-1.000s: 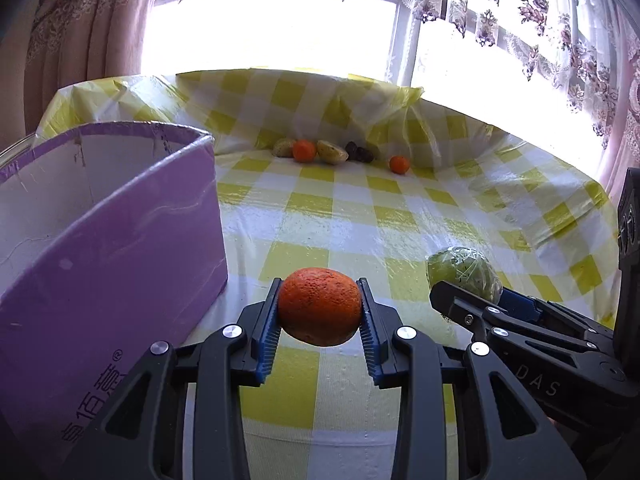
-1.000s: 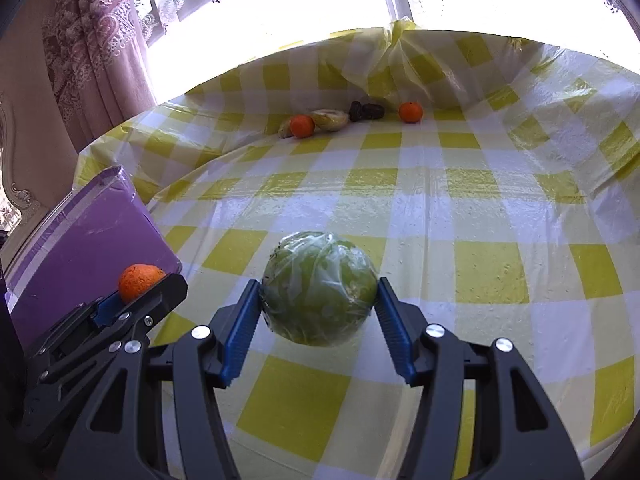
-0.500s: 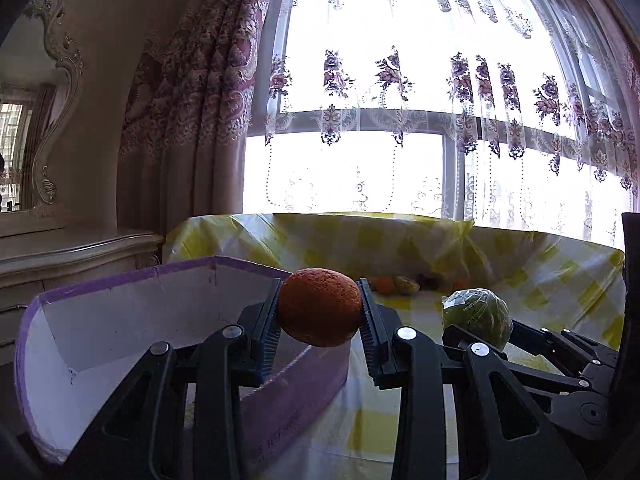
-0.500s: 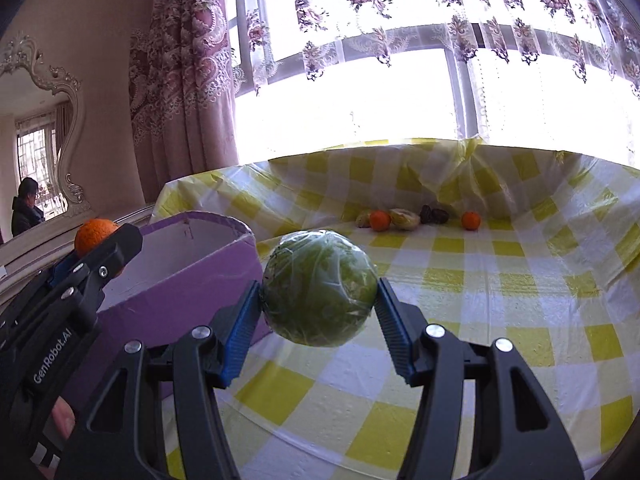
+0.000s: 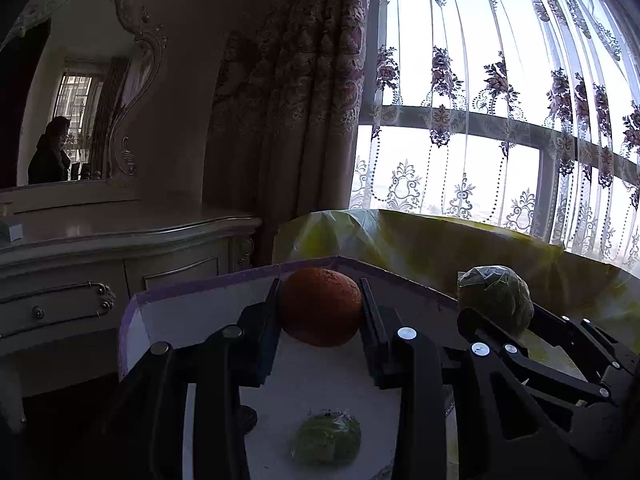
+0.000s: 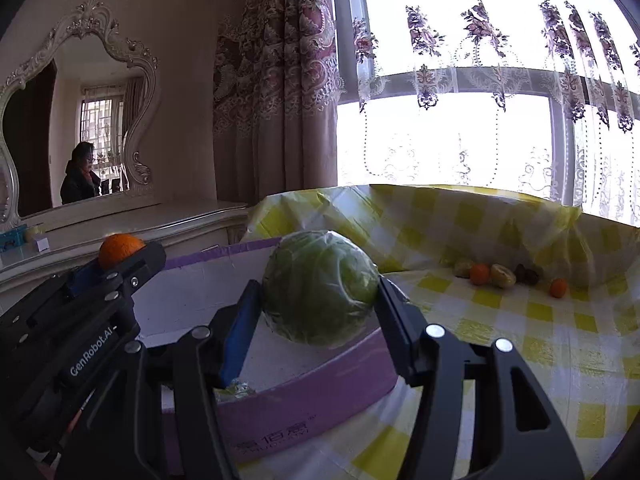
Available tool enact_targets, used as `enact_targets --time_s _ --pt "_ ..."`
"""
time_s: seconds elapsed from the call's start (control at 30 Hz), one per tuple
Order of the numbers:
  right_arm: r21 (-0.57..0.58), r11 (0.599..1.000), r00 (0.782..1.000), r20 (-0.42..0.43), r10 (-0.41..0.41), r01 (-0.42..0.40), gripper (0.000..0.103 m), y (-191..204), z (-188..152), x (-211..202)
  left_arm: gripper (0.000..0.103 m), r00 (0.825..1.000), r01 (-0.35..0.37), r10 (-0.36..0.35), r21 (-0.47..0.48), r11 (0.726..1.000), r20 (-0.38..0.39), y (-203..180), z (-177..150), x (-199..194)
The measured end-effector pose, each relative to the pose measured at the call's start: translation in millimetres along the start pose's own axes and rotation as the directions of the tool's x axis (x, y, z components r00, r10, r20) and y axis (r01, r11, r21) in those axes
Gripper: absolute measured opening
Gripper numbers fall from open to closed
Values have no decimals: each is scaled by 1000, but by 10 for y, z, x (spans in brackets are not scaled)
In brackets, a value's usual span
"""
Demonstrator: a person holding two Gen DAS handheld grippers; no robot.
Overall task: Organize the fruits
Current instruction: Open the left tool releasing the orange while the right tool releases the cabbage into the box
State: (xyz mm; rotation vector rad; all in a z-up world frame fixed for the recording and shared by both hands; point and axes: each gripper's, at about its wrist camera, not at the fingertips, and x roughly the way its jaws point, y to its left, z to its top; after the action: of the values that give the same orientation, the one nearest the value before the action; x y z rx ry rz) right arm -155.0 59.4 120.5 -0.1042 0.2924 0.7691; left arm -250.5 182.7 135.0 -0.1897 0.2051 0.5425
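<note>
Orange [image 5: 320, 312]: firm, light; left tool [image 5: 320, 314] is pinching its sides above the purple box [image 5: 132, 312]. Wrapped cabbage [image 6: 320, 288]: heavier, film likely slippery; right tool [image 6: 318, 296] is clamping its middle over the box.

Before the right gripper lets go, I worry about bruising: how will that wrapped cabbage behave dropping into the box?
The cabbage is round, so probably rolls across the box floor. Its film wrap looks slippery. Likely dense, landing heavily.

Orange orange [image 5: 320, 312]; purple box [image 6: 304, 400]; yellow-white checked tablecloth [image 6: 560, 344].
</note>
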Motion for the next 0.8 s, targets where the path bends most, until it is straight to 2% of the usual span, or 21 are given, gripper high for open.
enact_targets --time_s 0.07,0.13,0.2,0.23,0.3,0.33,0.37,0.4,0.43,0.47,0.5,0.53,0.57,0.63,0.73,0.8 --pt "-8 1000 998 -65 2 -3 58 59 64 159 31 998 -15 14 -12 1000 -67 60 7 73" --pt "-9 1000 979 -200 24 -26 58 68 126 406 31 987 -14 9 -31 999 -163 119 18 181" --pt "-23 999 947 -321 21 -30 58 95 145 626 31 954 1 -14 -44 999 -300 153 14 342" --pt "-39 999 920 -391 13 -31 58 118 134 755 32 930 6 -29 -66 998 -366 182 0 423" --pt "-55 998 871 -490 -2 -29 58 145 99 965 32 855 6 -40 -68 998 -516 204 -63 623" --pt "-102 994 857 -514 -33 -23 59 203 106 1028 33 810 19 -80 -110 994 -582 256 -110 718" --pt "-151 988 836 -543 -77 -7 59 249 112 1105 41 763 2 -91 -138 990 -640 311 -159 810" --pt "-171 985 810 -578 -98 -3 59 271 107 1179 43 715 -4 -104 -153 988 -691 349 -203 879" --pt "-171 985 787 -609 -98 -10 59 275 110 1250 46 677 8 -132 -172 985 -724 373 -229 922" --pt "-168 986 767 -634 -97 -15 59 272 112 1307 52 658 1 -133 -175 985 -741 400 -241 940" --pt "-180 984 748 -655 -109 -15 58 281 107 1358 55 652 -14 -116 -164 986 -749 416 -244 943" --pt "-203 979 733 -667 -135 -5 61 292 106 1395 61 656 -19 -104 -154 988 -747 428 -239 934" --pt "-224 974 728 -666 -164 14 69 285 123 1406 66 662 -24 -95 -148 989 -744 442 -235 922" --pt "-233 972 725 -665 -182 30 82 259 139 1405 71 661 -28 -99 -156 987 -744 475 -233 912" --pt "-192 981 721 -677 -148 22 82 176 134 1394 78 662 -12 -122 -173 985 -740 489 -214 904" --pt "-186 982 729 -670 -143 22 82 149 145 1389 79 662 -6 -121 -166 986 -740 469 -174 917"
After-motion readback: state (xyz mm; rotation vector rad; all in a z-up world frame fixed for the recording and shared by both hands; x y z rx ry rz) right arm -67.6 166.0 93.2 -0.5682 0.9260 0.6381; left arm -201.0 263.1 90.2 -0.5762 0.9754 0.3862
